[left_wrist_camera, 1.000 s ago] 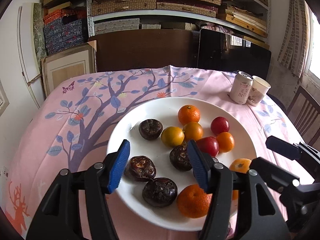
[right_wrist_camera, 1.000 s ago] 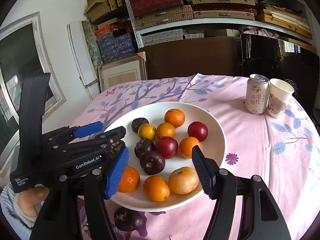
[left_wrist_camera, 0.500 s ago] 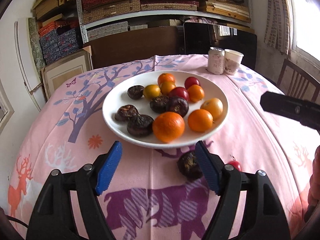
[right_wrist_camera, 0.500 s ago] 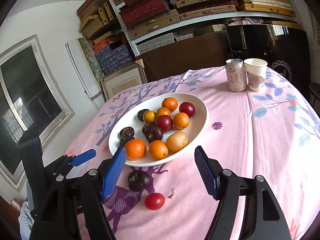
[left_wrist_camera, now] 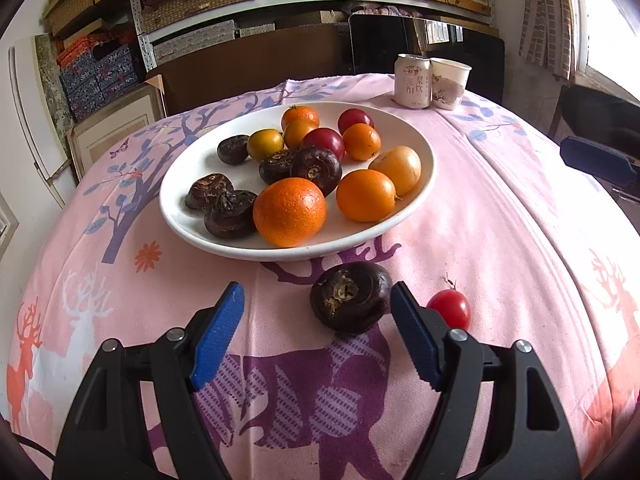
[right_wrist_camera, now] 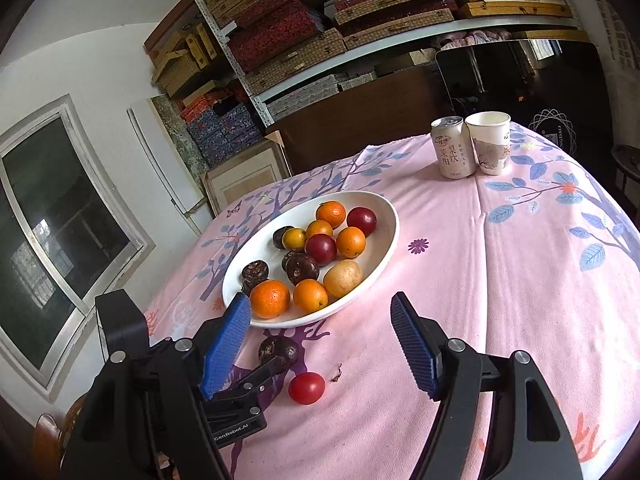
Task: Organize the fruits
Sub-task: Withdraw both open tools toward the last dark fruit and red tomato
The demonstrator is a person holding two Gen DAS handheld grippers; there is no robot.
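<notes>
A white plate [left_wrist_camera: 192,216] [right_wrist_camera: 384,252] holds several oranges, red plums and dark water chestnuts. A loose dark water chestnut [left_wrist_camera: 350,297] [right_wrist_camera: 278,350] lies on the pink cloth in front of the plate. A small red tomato [left_wrist_camera: 449,309] [right_wrist_camera: 306,388] lies to its right. My left gripper [left_wrist_camera: 316,320] is open and low over the cloth, the chestnut just ahead between its blue pads, nearer the right one. My right gripper [right_wrist_camera: 320,332] is open and empty, higher above the cloth. The left gripper's body [right_wrist_camera: 224,396] shows in the right wrist view.
A drink can [left_wrist_camera: 412,81] [right_wrist_camera: 452,147] and a paper cup [left_wrist_camera: 450,83] [right_wrist_camera: 490,142] stand at the far side of the table. Shelves with boxes [right_wrist_camera: 360,20] line the back wall. A window [right_wrist_camera: 52,216] is at the left.
Both grippers have pulled back from over the plate toward the table's near side. The left one has dropped low beside the loose chestnut, and the tomato has come into view.
</notes>
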